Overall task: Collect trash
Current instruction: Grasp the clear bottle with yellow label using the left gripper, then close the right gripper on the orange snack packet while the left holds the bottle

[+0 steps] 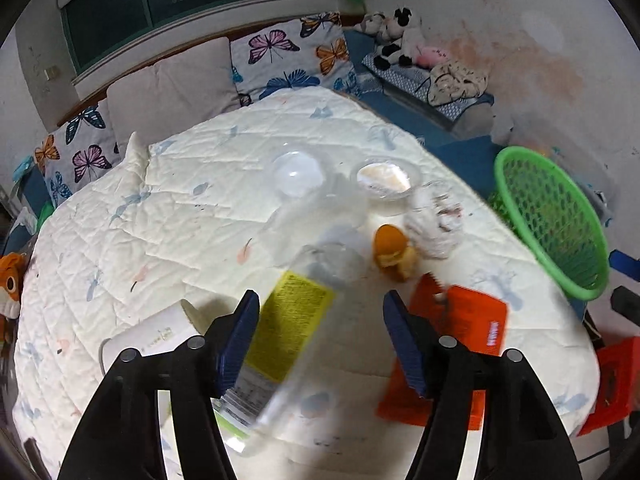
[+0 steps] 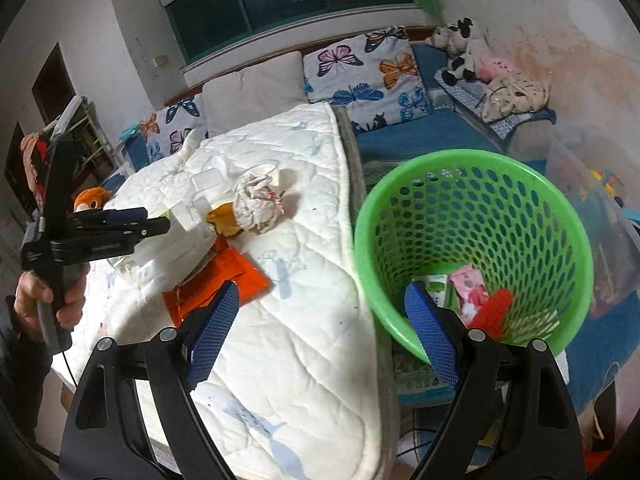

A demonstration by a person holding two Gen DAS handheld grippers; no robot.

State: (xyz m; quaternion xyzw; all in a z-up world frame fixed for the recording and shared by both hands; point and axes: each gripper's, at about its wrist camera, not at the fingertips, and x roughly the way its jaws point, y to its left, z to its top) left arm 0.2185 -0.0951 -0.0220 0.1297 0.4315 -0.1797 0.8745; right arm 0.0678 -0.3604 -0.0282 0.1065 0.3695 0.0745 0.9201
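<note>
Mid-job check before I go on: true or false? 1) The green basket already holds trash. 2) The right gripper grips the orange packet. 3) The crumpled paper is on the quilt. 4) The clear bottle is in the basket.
1) True: wrappers lie at the bottom of the green basket.
2) False: the right gripper is open and empty; the orange packet lies on the quilt.
3) True: the crumpled paper rests on the quilt.
4) False: the clear bottle is over the quilt, between the open jaws of the left gripper.
</note>
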